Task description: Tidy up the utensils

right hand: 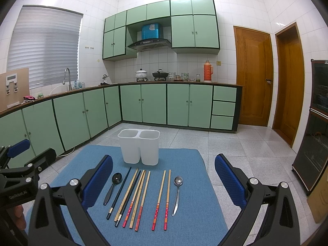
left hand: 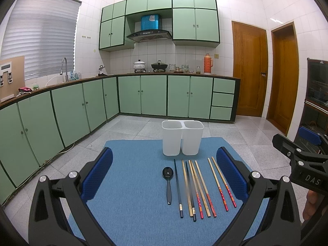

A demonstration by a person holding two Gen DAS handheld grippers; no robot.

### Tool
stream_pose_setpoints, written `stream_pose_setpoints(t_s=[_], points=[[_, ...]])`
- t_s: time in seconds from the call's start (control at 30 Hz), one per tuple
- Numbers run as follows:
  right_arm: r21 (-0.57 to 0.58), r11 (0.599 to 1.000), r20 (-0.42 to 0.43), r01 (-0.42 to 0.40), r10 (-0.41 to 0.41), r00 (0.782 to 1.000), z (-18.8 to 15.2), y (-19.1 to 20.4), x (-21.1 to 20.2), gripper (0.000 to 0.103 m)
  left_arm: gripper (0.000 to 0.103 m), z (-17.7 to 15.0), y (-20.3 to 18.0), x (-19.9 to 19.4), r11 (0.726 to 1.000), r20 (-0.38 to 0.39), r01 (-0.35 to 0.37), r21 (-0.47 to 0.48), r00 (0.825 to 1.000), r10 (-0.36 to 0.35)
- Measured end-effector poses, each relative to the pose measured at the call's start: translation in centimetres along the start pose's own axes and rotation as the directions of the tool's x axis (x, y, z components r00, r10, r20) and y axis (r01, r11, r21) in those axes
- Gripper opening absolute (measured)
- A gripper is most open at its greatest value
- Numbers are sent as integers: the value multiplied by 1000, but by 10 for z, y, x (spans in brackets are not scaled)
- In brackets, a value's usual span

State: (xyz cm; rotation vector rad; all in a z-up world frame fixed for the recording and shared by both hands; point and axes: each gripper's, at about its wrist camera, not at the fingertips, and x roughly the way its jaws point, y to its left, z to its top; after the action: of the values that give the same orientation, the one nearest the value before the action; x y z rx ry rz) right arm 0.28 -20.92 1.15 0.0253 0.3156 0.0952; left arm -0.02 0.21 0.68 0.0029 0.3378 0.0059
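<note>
Both hand-held grippers (left hand: 164,176) (right hand: 164,180) gape wide before the white two-compartment holder (left hand: 182,138), both compartments bare.

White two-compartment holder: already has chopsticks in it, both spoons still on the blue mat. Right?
No. The white two-compartment plastic holder looks empty in the right wrist view; the chopsticks lie on the blue mat alongside both spoons.

Bare blue mat (right hand: 184,215) lies right of the steel spoon (right hand: 177,192) and left of the black spoon (right hand: 113,186); the white holder (right hand: 139,147) blocks the far side behind the chopsticks (right hand: 141,196).
</note>
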Motion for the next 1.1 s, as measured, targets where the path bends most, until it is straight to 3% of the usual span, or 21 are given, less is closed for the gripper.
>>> stream_pose_setpoints(t_s=[1.1], points=[[2,1000,1,-1,1,1000,0,0,0,97,98,2,0,-3,1000,5,-2,-2,1000,2]])
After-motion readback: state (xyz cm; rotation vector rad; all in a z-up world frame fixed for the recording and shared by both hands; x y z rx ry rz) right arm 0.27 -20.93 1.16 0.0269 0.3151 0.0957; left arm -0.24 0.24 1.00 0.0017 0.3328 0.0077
